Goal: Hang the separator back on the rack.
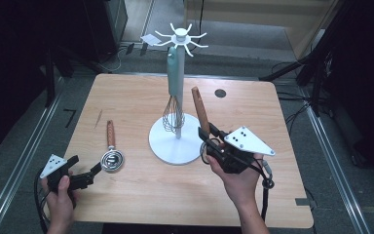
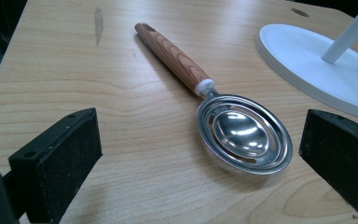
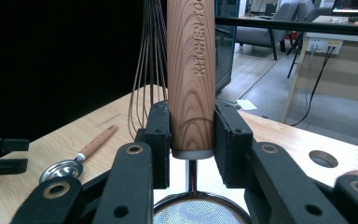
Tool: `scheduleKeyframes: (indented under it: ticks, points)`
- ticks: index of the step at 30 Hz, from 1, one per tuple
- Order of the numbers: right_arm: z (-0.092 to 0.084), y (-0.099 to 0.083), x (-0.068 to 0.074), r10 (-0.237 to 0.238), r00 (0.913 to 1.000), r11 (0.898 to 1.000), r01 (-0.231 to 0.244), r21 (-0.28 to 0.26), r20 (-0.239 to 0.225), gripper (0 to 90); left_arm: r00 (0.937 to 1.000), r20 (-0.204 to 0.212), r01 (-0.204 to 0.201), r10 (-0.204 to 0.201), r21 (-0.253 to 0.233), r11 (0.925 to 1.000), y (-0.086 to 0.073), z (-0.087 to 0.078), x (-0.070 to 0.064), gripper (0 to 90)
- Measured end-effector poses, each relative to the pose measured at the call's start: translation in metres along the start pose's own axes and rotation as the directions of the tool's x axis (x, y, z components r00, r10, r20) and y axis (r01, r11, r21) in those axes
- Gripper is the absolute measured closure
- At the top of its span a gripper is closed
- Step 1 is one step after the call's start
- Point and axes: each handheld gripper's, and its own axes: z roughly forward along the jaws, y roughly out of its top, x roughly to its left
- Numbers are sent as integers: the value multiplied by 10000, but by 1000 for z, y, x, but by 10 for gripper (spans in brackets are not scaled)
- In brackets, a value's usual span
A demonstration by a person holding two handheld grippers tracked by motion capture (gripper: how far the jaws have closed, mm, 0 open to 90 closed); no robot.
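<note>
1. Progress first: I judge the job to be hanging kitchen tools on the white rack (image 1: 179, 73). One tool, the whisk (image 1: 174, 100) with the pale green handle, already hangs from a hook at the top, its wires down by the pole.
2. My right gripper (image 1: 209, 139) is clamped on the second tool, a strainer (image 1: 200, 111) with a wooden handle. The handle stands upright between the pads, just right of the rack's pole and above the edge of its round base (image 1: 163, 146). In the right gripper view the mesh bowl (image 3: 198, 212) hangs below the jaws and the handle's end points up.
3. That strainer is lifted but not yet hooked. I think it has to go up to one of the free hooks (image 1: 195, 45) at the top.
4. A third tool, the slotted spoon (image 2: 223, 116), lies flat on the table (image 1: 126, 97), left of the base and apart from it.
5. My left gripper (image 1: 90, 174) hovers just short of the spoon's bowl with its jaws wide and nothing between them, so that pickup is not begun.
6. Obstacles: the hanging whisk sits close beside the strainer, so I could knock the wires on the way up. The base may also get nudged.
7. A dark round hole (image 1: 220, 93) sits in the far tabletop, out of the way.
</note>
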Motion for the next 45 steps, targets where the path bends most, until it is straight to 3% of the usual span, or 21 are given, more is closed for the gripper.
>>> scheduleKeyframes:
  ticks: [22,27,40,45]
  points:
    - [-2,19,0,-60,9987,9996,47,-267,-497,710,10000,-23,94,-94,-50,9999,0,0,0,0]
    - [0,21,0,122,9996,9992,-132,-372,-263,711,10000,-25,66,-66,-79,9999,0,-1,0,0]
    - [0,29,6,37,9996,9954,-10,-954,283,711,10000,-40,71,-71,-80,9999,0,-1,0,0]
    - [5,31,11,36,9970,9937,51,-1123,769,711,10000,-25,66,-66,-106,9999,0,-1,0,0]
